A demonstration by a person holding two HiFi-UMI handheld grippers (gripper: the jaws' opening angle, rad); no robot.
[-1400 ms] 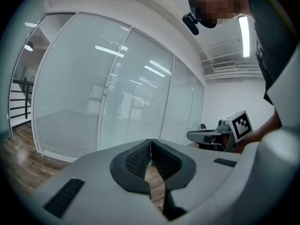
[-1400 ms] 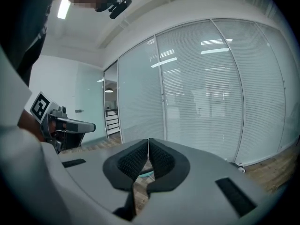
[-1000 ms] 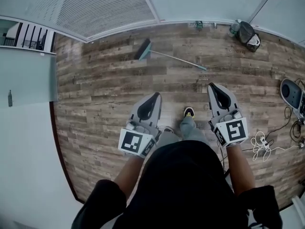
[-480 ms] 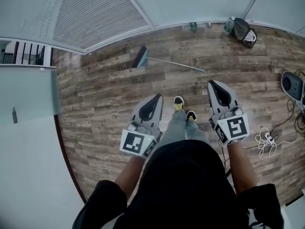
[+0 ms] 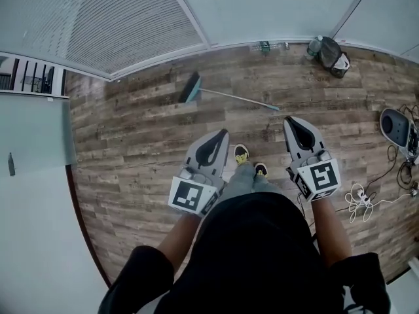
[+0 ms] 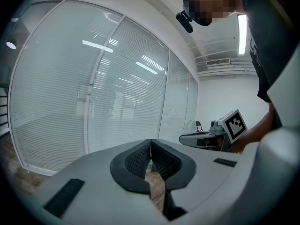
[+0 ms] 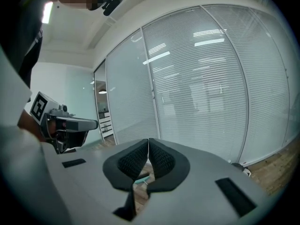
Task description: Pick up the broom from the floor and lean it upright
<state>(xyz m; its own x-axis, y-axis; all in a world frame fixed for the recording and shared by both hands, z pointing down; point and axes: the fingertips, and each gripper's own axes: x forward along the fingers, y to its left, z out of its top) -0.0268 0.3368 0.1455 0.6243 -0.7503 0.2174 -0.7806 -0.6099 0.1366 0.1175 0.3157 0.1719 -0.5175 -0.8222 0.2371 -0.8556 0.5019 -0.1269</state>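
The broom (image 5: 222, 94) lies flat on the wood floor ahead of me, its teal head (image 5: 190, 87) to the left and its thin handle running right. A sliver of the teal head (image 7: 140, 179) shows through the gap under the right jaws. My left gripper (image 5: 222, 133) is shut and empty, held near my waist, well short of the broom. My right gripper (image 5: 291, 120) is also shut and empty, a little behind the handle's right end. Each gripper view shows its black pads closed together, left gripper (image 6: 150, 142) and right gripper (image 7: 148, 140), facing glass walls with blinds.
Glass partitions with blinds (image 5: 131, 18) line the far side of the floor. A dark bag and a bottle (image 5: 330, 52) sit by the wall at upper right. A grey device (image 5: 397, 127) and loose white cables (image 5: 357, 198) lie at the right. My feet (image 5: 249, 161) stand between the grippers.
I have stepped forward; my feet shifted and both grippers moved with me toward the broom. The broom still lies flat on the floor. Both grippers stayed shut.
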